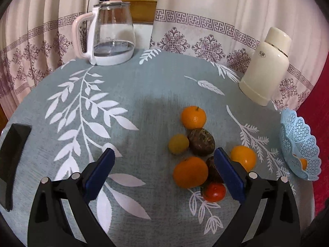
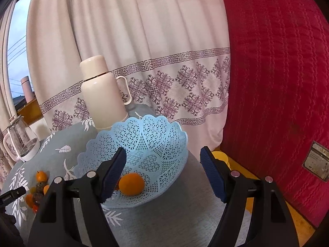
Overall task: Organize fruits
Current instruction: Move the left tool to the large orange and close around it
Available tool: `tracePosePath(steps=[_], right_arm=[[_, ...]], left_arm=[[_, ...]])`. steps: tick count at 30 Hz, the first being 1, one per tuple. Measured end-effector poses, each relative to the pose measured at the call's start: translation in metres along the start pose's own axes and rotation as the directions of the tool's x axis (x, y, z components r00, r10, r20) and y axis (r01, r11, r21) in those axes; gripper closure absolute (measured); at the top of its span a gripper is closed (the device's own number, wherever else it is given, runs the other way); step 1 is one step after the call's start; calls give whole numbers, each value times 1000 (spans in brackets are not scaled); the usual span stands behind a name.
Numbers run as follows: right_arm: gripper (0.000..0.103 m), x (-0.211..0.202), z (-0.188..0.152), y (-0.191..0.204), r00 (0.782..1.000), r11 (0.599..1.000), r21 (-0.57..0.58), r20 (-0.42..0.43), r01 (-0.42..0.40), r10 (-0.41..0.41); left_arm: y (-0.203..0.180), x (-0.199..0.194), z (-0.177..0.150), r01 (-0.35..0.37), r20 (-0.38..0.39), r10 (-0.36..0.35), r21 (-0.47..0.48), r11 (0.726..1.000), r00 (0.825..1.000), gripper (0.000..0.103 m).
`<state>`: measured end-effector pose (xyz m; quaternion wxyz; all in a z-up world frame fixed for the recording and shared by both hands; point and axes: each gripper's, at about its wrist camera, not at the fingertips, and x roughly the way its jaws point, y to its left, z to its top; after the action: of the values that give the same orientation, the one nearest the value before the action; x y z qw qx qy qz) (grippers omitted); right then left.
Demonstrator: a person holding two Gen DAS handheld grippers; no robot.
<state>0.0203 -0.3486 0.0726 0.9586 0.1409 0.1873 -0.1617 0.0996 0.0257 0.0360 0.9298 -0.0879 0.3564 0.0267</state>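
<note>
1. Nearest the left wrist camera, the left hand-held gripper (image 1: 164, 162) stands spread with nothing between its blue pads, tilted down over the tabletop (image 1: 144, 86).
2. Going left to right in that view: a dark flat object (image 1: 12, 160) lies at the near left edge, a glass kettle (image 1: 112, 33) stands far left, and a cream flask (image 1: 267, 65) stands far right.
3. The fruit pile sits right of centre: a yellow fruit (image 1: 178, 144), a far orange (image 1: 193, 117), a dark round fruit (image 1: 202, 142), a big near orange (image 1: 190, 171), a red fruit (image 1: 214, 191) nearest of all, and another orange (image 1: 243, 157) just right of the right pad. A second dark fruit seems half hidden behind that pad.
4. The blue lattice basket (image 1: 298, 135) sits at the right edge of the tabletop, well apart from the pile.
5. In the right wrist view, the right hand-held gripper (image 2: 162, 170) is also spread and empty, poised over the basket, where one basket orange (image 2: 131, 183) already lies.
6. My judgement: sorting is in an early stage, with one fruit in and the pile remaining; the step in hand is the left approach to the pile.
7. The next move likely calls for shifting the left jaws rightward to straddle the big near orange, closing gently, then carrying it to the basket.
</note>
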Motion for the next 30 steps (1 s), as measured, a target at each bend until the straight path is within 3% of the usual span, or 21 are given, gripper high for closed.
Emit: tracePosePath(steps=[13, 19, 26, 30], right_arm=[[29, 0, -3, 7, 1000, 1000, -28, -5, -9, 9], [29, 0, -2, 6, 1000, 1000, -20, -5, -9, 9], [29, 1, -1, 7, 1000, 1000, -19, -4, -9, 9], [29, 1, -1, 7, 1000, 1000, -21, -3, -9, 9]], left_arm=[[1, 17, -8, 39, -60, -40, -16, 999, 997, 10], [12, 8, -11, 22, -50, -23, -23, 999, 998, 9], [43, -22, -20, -68, -23, 67, -31, 997, 997, 9], [51, -28, -22, -66, -23, 65, -45, 997, 998, 9]])
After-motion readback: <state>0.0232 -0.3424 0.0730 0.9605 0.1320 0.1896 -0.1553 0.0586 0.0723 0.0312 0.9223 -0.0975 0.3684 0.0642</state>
